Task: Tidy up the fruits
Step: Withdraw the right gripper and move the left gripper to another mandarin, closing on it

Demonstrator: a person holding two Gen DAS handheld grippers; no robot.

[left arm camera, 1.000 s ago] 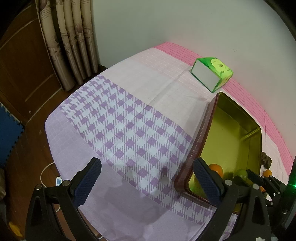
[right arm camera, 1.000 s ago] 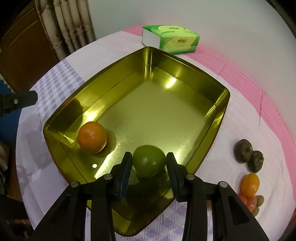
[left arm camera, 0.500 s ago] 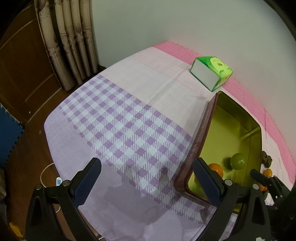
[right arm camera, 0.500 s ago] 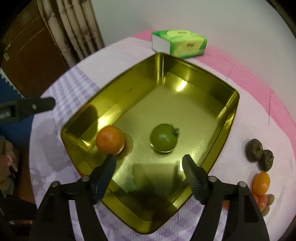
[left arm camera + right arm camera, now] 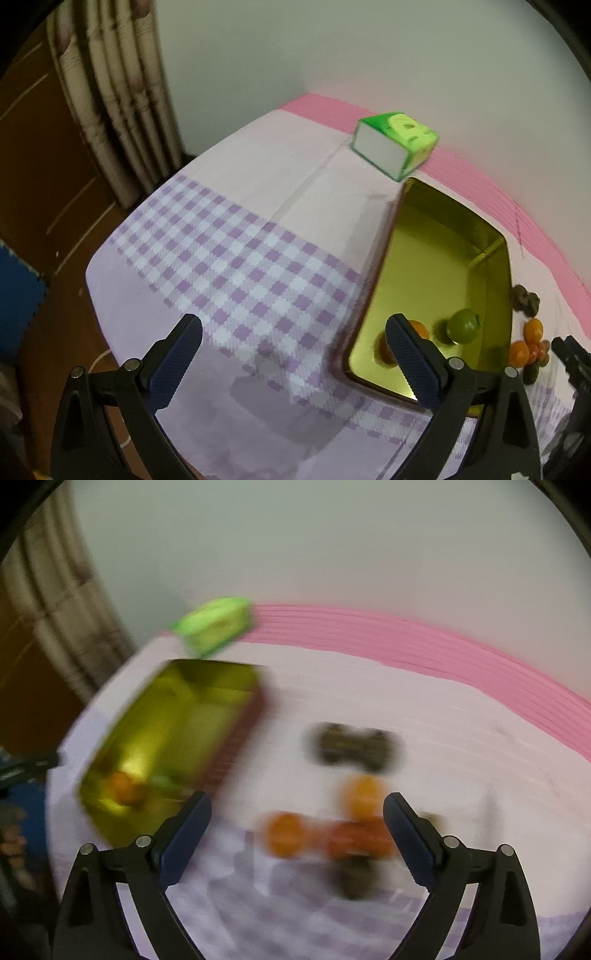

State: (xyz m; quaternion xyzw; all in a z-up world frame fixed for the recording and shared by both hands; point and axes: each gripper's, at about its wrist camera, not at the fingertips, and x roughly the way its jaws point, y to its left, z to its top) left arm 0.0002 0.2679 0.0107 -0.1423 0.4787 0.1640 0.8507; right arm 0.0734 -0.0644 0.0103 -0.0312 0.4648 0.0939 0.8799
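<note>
Checked tablecloth [image 5: 240, 258] carried a gold tin [image 5: 443, 258] already holding an orange [image 5: 419, 328] and a green fruit [image 5: 463, 326], while the right gripper [image 5: 297, 819], its empty fingers just spread wide, faced the loose fruits [image 5: 332, 830] ahead, and the left gripper [image 5: 293, 354] hung spread, empty.

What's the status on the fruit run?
Both grippers open and empty: left, right just opened. Lime and orange in tin. Loose fruit ahead, nothing blocking.
</note>
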